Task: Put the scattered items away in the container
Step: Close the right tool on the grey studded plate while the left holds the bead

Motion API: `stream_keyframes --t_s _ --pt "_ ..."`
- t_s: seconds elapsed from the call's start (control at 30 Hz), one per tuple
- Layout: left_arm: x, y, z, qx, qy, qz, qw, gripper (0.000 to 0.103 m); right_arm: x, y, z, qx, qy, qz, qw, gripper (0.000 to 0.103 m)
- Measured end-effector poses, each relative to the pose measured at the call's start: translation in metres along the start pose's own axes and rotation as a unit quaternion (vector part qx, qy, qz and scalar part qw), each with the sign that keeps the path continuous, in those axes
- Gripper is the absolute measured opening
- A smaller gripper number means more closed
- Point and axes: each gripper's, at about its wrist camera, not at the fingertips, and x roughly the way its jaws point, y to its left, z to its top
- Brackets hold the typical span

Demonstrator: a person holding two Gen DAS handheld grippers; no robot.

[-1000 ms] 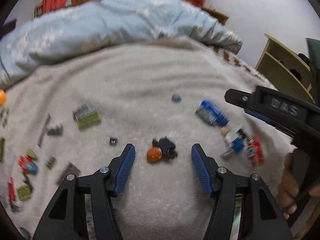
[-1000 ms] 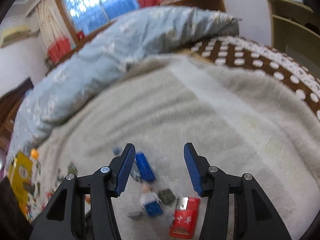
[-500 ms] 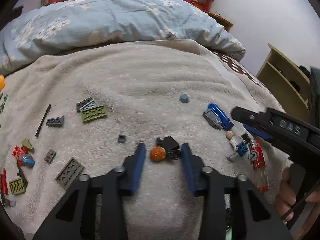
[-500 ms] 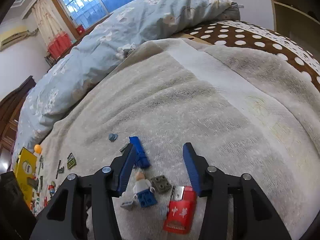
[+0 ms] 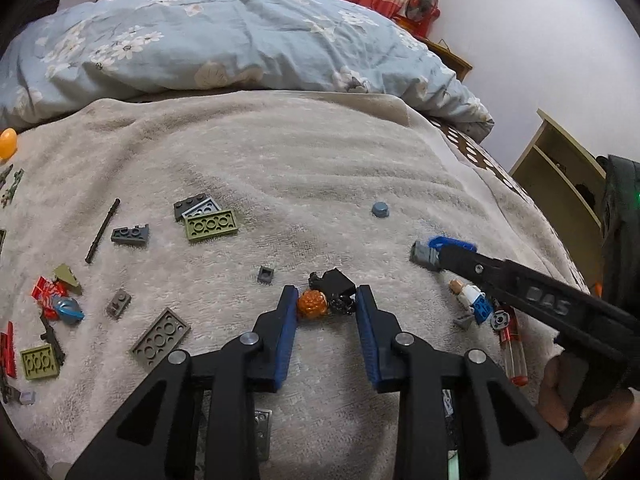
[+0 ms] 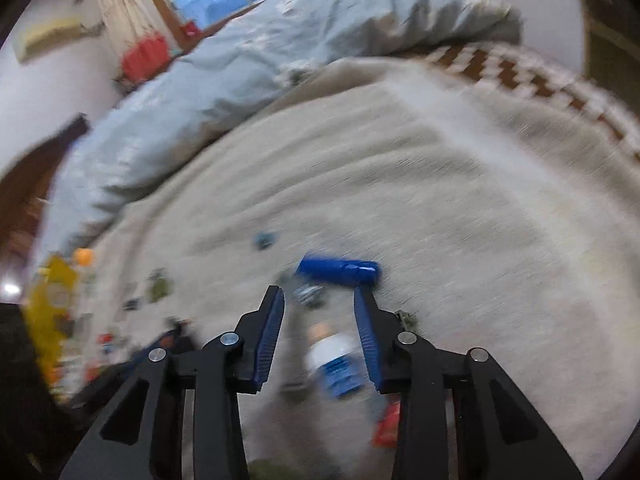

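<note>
On blanket (image 5: 320, 168) — left claw (image 5: 326, 304) clamps one orange-black toy (image 5: 326, 300); right claw (image 6: 320, 300) apart.

Counted off the left wrist view: two olive studded plates (image 5: 211, 225) (image 5: 39, 361), one big grey plate (image 5: 161, 337), about four small dark grey bits up by the olive one and below it, though some overlap so hard to be sure. One orange bumpy ball (image 5: 312, 304), one black chunk (image 5: 338, 283) right behind it. One round blue-grey stud (image 5: 380, 209), one thin dark rod (image 5: 103, 230), one minifigure (image 5: 471, 299), one blue curved piece (image 5: 452, 243), one orange egg (image 5: 7, 142) at the edge. Red cluster (image 5: 47, 291) on the left too jumbled to count. Two hand-held grippers.
</note>
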Motion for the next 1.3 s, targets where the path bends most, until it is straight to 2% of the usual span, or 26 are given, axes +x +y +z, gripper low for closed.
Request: stream_keyframes --t_s 0.17,0.3,0.63,0.8,0.9,1.1,1.3 --pt "-0.001 0.004 0.000 -0.011 0.000 -0.010 0.9999 0.029 0.012 0.014 0.003 -0.032 -0.001 0.001 1.000 0.037" --pt "-0.001 0.009 0.000 -0.022 0.001 -0.018 0.9996 0.029 0.012 0.028 -0.003 -0.065 -0.004 -0.018 0.998 0.037" --pt "-0.001 0.014 -0.001 -0.035 0.001 -0.031 0.9989 0.029 0.019 0.032 -0.009 -0.075 0.002 -0.031 0.997 0.040" --pt "0.000 0.014 -0.001 -0.034 0.002 -0.030 0.9989 0.029 0.022 0.040 -0.012 -0.089 0.002 -0.055 0.994 0.040" --pt "0.000 0.013 -0.001 -0.034 0.002 -0.030 0.9990 0.029 0.020 0.039 -0.012 -0.087 -0.003 -0.062 0.994 0.033" --pt "0.000 0.012 -0.001 -0.032 -0.001 -0.032 0.9990 0.029 0.006 0.029 -0.010 -0.056 -0.029 -0.026 0.998 0.033" --pt "-0.001 0.009 -0.002 -0.024 -0.003 -0.031 0.9992 0.029 -0.009 0.034 -0.011 -0.058 -0.053 -0.001 0.997 0.033"
